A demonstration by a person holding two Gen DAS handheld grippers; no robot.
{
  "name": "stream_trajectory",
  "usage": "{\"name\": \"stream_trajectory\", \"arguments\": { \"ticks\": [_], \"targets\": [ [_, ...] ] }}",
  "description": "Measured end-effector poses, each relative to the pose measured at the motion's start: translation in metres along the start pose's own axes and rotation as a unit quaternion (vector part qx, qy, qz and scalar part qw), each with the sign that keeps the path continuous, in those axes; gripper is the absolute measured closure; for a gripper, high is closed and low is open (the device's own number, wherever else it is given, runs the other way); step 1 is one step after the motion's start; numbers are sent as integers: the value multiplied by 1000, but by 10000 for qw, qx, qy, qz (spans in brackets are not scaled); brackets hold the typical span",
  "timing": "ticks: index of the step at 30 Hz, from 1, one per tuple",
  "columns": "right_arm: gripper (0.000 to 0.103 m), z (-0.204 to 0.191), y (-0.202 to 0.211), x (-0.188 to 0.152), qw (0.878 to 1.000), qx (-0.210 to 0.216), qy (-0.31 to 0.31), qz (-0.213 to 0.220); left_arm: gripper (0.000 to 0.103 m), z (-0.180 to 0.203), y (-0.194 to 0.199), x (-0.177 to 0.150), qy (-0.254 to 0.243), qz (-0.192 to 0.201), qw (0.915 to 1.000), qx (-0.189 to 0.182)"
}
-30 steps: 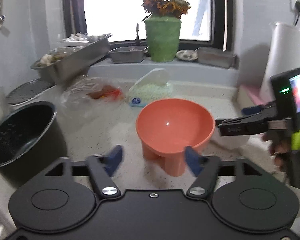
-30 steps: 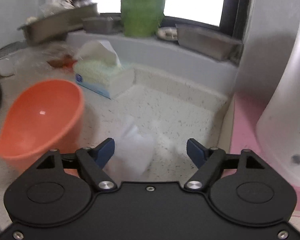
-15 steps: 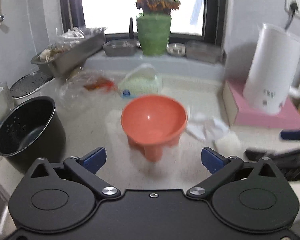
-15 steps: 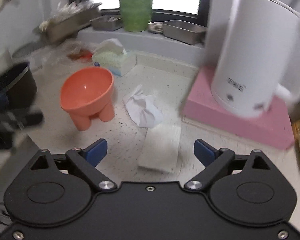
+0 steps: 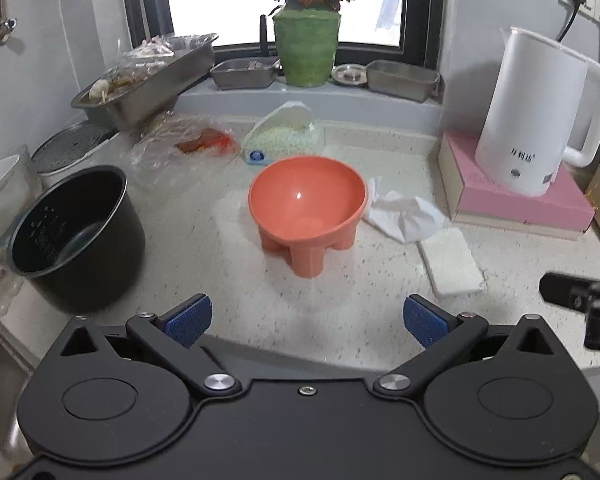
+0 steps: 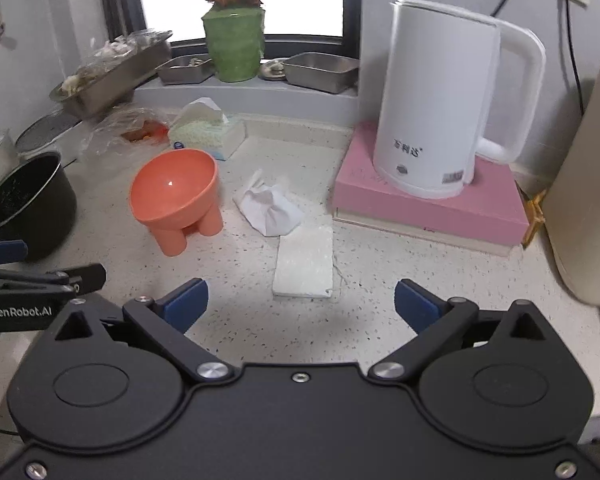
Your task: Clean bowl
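An orange footed bowl [image 5: 307,208] stands upright and empty on the speckled counter; it also shows in the right wrist view [image 6: 176,196]. A crumpled white tissue [image 5: 404,214] [image 6: 269,210] lies just right of it, and a flat white sponge block [image 5: 452,266] [image 6: 304,266] lies nearer me. My left gripper [image 5: 308,322] is open and empty, pulled back from the bowl. My right gripper [image 6: 301,306] is open and empty, a little short of the sponge block.
A black pot [image 5: 74,236] stands at the left. A tissue box [image 5: 284,136] and plastic bag [image 5: 184,142] lie behind the bowl. A white kettle [image 6: 448,96] stands on a pink box [image 6: 432,204] at the right. Steel trays and a green vase [image 5: 306,50] line the sill.
Both grippers have pulled back from the bowl and opened wider. The bowl was let go and stands on the counter. The tissue and sponge block lie still.
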State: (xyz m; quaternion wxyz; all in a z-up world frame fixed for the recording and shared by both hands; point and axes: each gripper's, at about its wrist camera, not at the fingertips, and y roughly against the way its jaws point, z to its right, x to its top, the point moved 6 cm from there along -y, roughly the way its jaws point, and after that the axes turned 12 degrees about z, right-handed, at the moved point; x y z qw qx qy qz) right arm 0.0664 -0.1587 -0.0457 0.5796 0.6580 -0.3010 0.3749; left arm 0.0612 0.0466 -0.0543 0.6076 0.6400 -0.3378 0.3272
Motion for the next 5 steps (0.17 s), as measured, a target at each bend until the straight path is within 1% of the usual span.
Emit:
{"name": "stream_trajectory", "arguments": {
  "ticks": [5],
  "targets": [
    [2, -6, 1, 4, 9999, 98, -34, 41, 0, -1, 2, -4, 84, -65, 9999, -19]
  ]
}}
